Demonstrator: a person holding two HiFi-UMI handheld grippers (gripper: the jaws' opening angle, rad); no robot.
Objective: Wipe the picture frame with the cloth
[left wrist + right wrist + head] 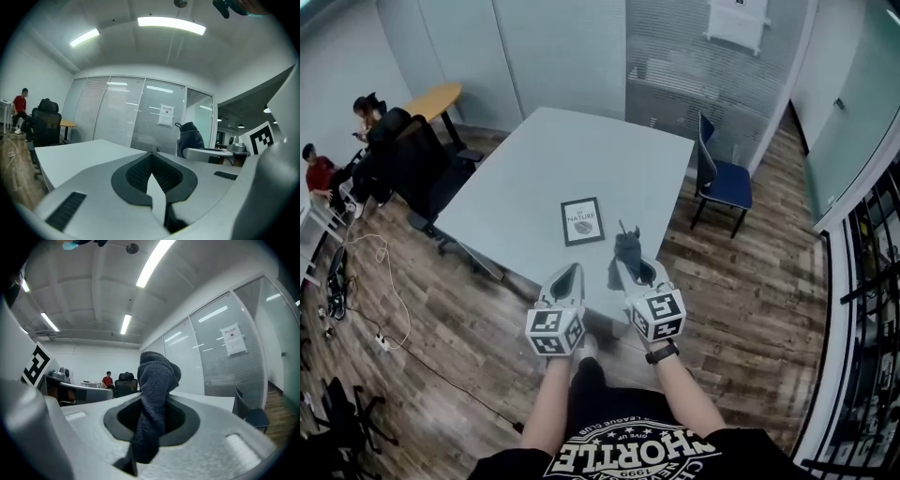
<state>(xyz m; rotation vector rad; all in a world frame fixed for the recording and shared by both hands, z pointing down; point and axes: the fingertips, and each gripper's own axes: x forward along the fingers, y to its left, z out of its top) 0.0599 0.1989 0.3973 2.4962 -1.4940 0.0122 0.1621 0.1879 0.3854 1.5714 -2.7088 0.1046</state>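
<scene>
The right gripper (633, 272) is clamped on the grey cloth (154, 394); the left gripper (570, 277) is closed, empty. The picture frame (582, 221) lies flat by the near edge of the table (534, 159); nothing holds it, so a hard wipe may push it off

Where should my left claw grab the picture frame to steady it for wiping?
Probably the near edge of the picture frame, coming from your side with the left claw. It lies flat on the table, so only its thin border gives a hold, and that edge is closest.
</scene>
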